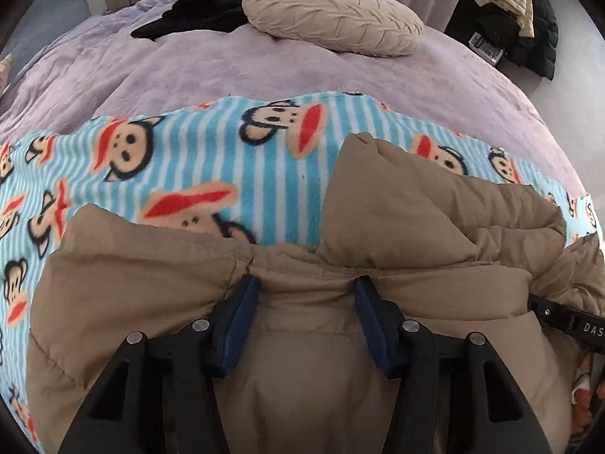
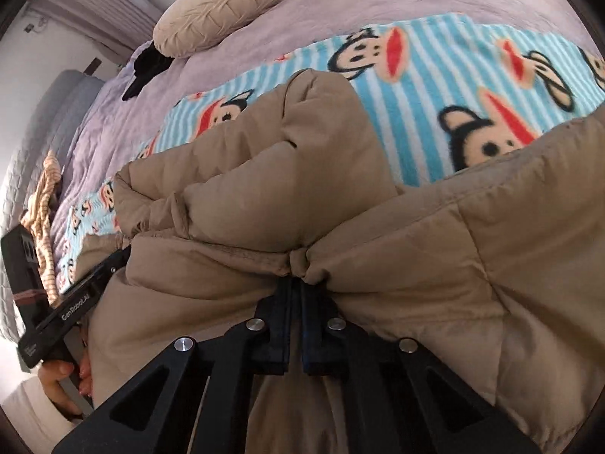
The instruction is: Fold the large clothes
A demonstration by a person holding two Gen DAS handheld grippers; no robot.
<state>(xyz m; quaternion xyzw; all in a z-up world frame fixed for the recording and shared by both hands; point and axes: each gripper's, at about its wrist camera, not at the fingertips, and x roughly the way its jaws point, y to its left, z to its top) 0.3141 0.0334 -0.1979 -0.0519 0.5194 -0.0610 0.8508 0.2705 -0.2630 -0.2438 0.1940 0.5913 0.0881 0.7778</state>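
Left tool (image 1: 308,283): jaws apart, puffy tan jacket (image 1: 397,227) bulging between. Right tool (image 2: 297,283): clamped on jacket seam. Jacket bunched on monkey-print blanket (image 1: 211,159) atop lilac bed (image 1: 189,64). Beyond: beige pillow (image 1: 332,19), black garment (image 1: 204,11).

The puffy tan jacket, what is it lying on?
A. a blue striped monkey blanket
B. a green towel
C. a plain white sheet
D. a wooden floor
A: the puffy tan jacket lies on the blue striped monkey blanket, which is spread on the lilac bedcover.
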